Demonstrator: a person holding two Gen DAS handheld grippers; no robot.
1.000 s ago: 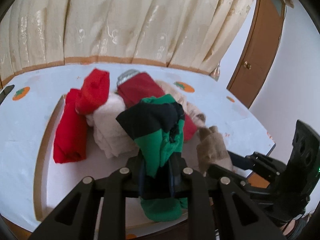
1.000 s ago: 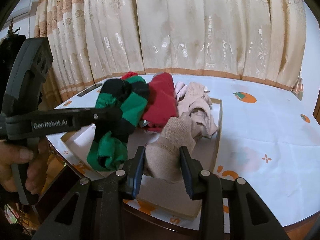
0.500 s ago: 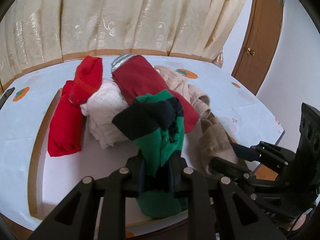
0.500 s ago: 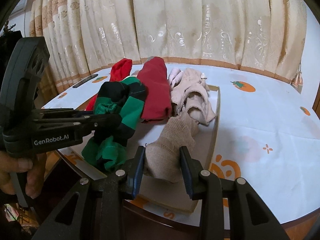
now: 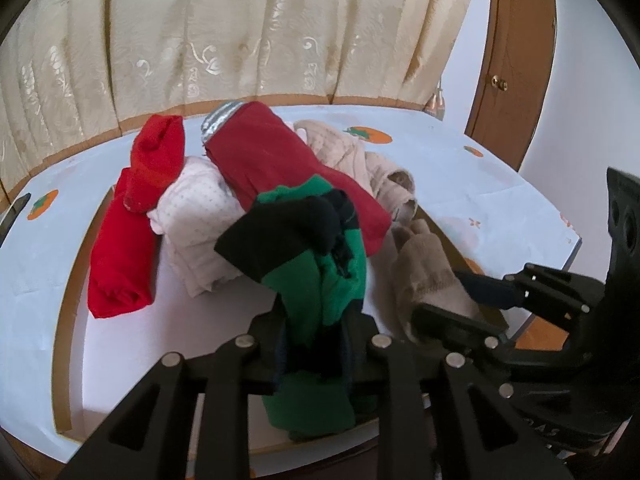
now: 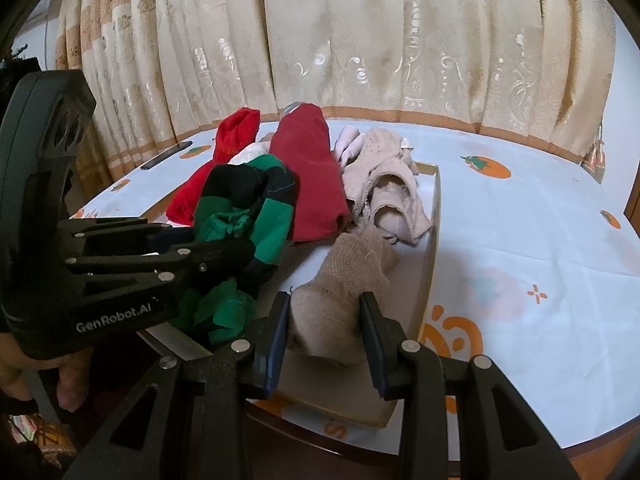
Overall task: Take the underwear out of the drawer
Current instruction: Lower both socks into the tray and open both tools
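left gripper (image 5: 316, 344) jaws clenched on green-black underwear (image 5: 312, 248), lower centre, long axis along jaws | right gripper (image 6: 324, 320) jaws grasping beige garment (image 6: 344, 284), over drawer (image 6: 434, 208) near edge | both clear of pile

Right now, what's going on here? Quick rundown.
A person holds a gripper in each hand over a shallow tray of folded clothes on a table. The left gripper is shut on a green-and-black garment; its jaws have just eased open a touch, but the cloth stays pinched between them. The right gripper is shut on a beige knitted piece. Two red pieces, a white dotted one and a beige pile lie in the tray.
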